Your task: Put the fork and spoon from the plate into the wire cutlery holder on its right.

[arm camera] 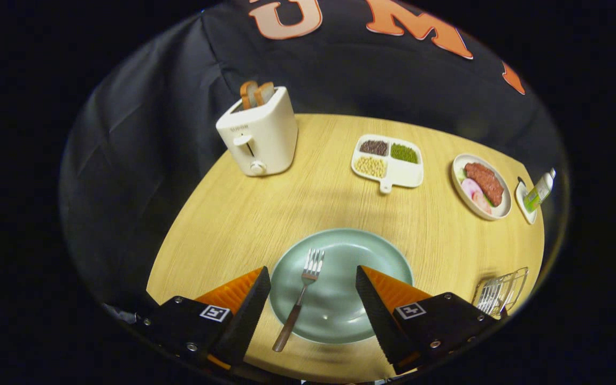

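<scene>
A pale green plate [372, 256] lies on the wooden table just ahead of the fingers. A metal fork [300, 297] rests on the plate's left half, tines pointing away, its handle reaching over the near rim. My gripper [313, 272] hovers above the plate, open, with the fork lying below the gap, nearer the left finger. Nothing is held. The wire cutlery holder [500, 291] stands to the right of the plate, beside the right finger, and holds some metal cutlery that I cannot make out in detail.
A white toaster [260, 136] with two bread slices stands at the back left. A white divided dish [388, 160] with beans sits beyond the plate. Farther right are a plate of meat [482, 187] and a small bottle [539, 191] on a saucer.
</scene>
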The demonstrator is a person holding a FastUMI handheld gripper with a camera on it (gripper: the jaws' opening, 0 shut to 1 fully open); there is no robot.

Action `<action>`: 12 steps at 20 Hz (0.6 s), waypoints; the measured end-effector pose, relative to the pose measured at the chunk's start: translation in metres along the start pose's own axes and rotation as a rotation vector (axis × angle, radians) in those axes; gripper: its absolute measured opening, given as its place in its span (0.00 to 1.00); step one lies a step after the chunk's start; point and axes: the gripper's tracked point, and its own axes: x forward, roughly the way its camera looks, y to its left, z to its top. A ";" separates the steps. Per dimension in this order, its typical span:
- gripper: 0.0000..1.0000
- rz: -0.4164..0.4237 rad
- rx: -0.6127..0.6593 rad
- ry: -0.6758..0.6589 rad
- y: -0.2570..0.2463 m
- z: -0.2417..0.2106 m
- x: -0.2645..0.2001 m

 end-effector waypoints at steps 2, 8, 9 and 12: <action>0.94 0.003 0.006 0.086 0.005 -0.018 0.010; 0.75 -0.041 0.015 0.315 0.007 -0.064 0.038; 0.73 -0.041 0.026 0.337 0.009 -0.069 0.041; 0.57 -0.063 0.041 0.393 0.009 -0.080 0.049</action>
